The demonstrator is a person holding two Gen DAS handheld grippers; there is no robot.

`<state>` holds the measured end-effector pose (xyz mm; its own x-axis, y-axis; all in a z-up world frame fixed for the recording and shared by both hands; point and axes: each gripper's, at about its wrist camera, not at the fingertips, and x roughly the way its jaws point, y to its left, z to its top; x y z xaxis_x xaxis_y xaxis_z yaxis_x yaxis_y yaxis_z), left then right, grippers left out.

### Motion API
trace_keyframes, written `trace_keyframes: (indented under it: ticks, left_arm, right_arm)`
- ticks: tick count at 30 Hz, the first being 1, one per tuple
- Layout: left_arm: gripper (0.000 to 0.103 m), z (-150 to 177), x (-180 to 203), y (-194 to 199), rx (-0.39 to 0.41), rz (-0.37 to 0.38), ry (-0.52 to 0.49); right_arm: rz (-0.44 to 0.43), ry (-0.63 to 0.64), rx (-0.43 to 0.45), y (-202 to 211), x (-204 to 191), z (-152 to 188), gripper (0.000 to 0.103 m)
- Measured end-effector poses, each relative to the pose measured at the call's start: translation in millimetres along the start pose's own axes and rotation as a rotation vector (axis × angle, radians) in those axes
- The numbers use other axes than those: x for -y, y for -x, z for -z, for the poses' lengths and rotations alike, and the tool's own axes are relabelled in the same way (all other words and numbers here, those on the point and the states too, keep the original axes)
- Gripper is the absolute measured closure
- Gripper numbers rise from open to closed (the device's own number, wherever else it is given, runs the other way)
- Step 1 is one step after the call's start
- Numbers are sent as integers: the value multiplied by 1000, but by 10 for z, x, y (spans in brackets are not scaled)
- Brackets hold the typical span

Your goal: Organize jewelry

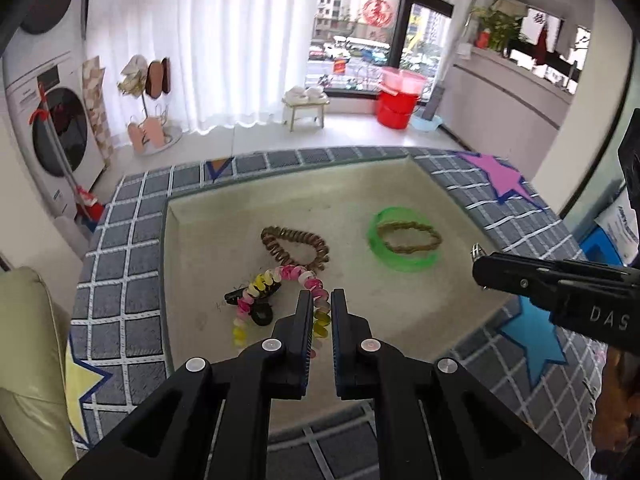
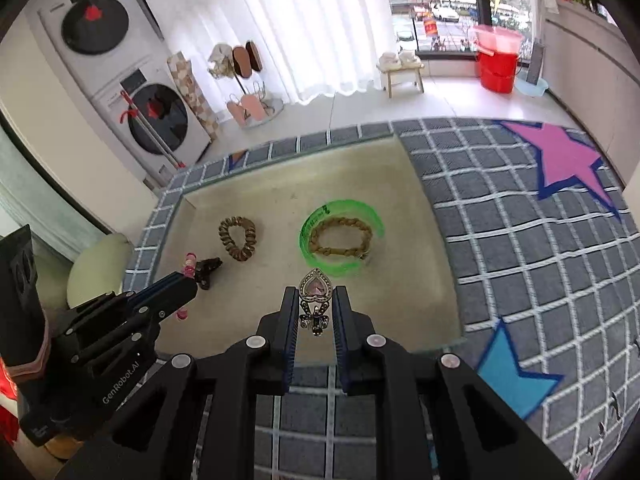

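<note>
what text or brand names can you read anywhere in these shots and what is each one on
"GenRobot.AI": white lettering on the left gripper body, seen in the right wrist view.
"DAS": cut-off white letters on the right gripper body, seen in the left wrist view.
Dark handwriting on the green bangle: too small to read.
Red window decoration: blurred, unreadable.
Washing machine panel label: too small to read.

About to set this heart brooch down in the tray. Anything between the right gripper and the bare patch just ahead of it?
Nothing visible. The right gripper holds the heart brooch over the tray; the green bangle lies just beyond.
</note>
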<state>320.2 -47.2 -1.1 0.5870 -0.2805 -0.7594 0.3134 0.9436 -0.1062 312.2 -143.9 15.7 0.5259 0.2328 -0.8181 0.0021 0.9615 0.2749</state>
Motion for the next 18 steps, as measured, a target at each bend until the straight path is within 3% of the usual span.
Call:
trace_keyframes:
  ticks: [9, 18]
  left_arm:
    - [80, 46, -73, -219, -48, -29, 15]
    - [80, 66, -37, -302, -74, -61, 9]
  right_arm:
    - [32, -12, -77, -437, 81, -16, 85]
    - [47, -31, -76, -522, 124, -25, 84]
